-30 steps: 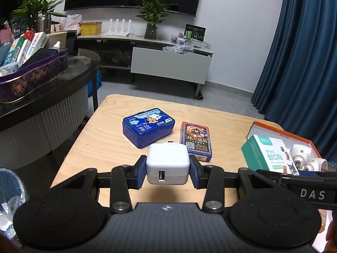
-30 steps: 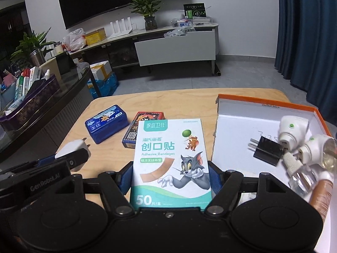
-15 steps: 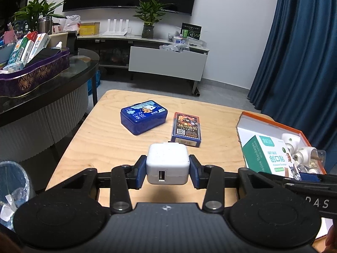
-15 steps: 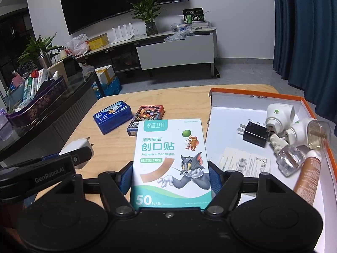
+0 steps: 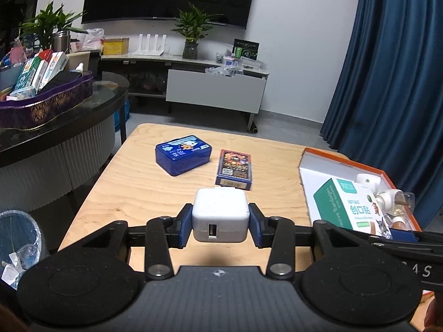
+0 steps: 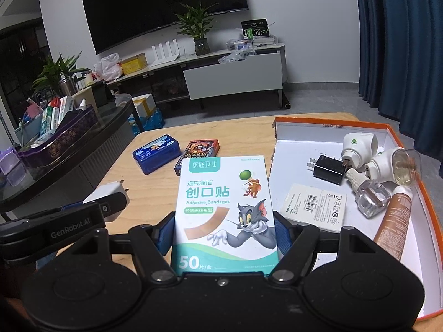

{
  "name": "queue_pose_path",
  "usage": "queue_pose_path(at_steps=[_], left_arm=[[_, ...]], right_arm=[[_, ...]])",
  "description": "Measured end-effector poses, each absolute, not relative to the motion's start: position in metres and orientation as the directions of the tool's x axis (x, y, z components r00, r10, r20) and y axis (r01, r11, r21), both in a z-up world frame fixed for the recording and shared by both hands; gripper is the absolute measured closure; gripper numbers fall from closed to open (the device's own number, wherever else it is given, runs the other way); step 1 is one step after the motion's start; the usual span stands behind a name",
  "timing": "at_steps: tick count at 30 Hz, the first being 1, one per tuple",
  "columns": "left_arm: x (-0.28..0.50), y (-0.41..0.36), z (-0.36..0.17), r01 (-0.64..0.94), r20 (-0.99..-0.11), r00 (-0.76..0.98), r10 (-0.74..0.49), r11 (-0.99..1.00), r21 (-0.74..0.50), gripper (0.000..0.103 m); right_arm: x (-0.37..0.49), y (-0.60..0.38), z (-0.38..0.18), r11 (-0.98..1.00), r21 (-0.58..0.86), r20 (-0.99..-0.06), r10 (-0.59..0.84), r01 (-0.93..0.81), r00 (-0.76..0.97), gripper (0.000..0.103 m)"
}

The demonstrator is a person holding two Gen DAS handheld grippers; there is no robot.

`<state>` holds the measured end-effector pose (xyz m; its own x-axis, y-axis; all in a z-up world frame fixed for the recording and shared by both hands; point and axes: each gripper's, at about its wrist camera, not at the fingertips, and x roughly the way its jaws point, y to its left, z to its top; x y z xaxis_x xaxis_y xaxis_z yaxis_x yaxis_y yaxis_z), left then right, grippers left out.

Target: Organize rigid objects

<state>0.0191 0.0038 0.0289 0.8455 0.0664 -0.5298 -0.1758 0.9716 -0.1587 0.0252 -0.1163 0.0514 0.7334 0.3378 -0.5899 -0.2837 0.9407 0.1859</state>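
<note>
l fingers (image 5: 187,225) clamp white charger (image 5: 220,215), r fingers (image 6: 163,235) clamp bandage box (image 6: 224,207); black plug (image 6: 328,169) only in r view.

A dark television (image 6: 166,8) is mounted on the white wall above a low cabinet (image 5: 216,88). A potted plant (image 5: 192,34) and a white router (image 5: 149,45) are set on that cabinet. Blue curtains (image 5: 387,83) are hung at the right. A purple tray (image 5: 49,102) filled with cartons is placed on a dark glass-topped side table (image 5: 83,110) at the left. A bin (image 5: 16,238) lined with plastic is seen lower left.
</note>
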Motion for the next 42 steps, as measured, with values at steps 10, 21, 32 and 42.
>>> queue_pose_path(at_steps=[10, 21, 32, 42], left_arm=[[0.004, -0.021, 0.035, -0.11, -0.507, 0.862, 0.008, 0.979, -0.171, 0.061], [-0.002, -0.055, 0.037, -0.014, -0.49, 0.868, -0.076, 0.984, -0.176, 0.061], [0.006, -0.094, 0.041, 0.093, -0.471, 0.868, -0.156, 0.984, -0.153, 0.061], [0.017, -0.119, 0.038, 0.162, -0.474, 0.855, -0.212, 0.976, -0.145, 0.061]], right_arm=[[-0.002, -0.142, 0.058, 0.947, 0.194, -0.559, 0.321, -0.257, 0.764, 0.019], [-0.025, -0.186, 0.063, 0.96, 0.212, -0.526, 0.268, -0.18, 0.807, 0.019], [-0.034, -0.236, 0.063, 0.97, 0.235, -0.507, 0.171, -0.056, 0.845, 0.019], [-0.029, -0.261, 0.056, 0.973, 0.228, -0.514, 0.103, 0.02, 0.852, 0.019]])
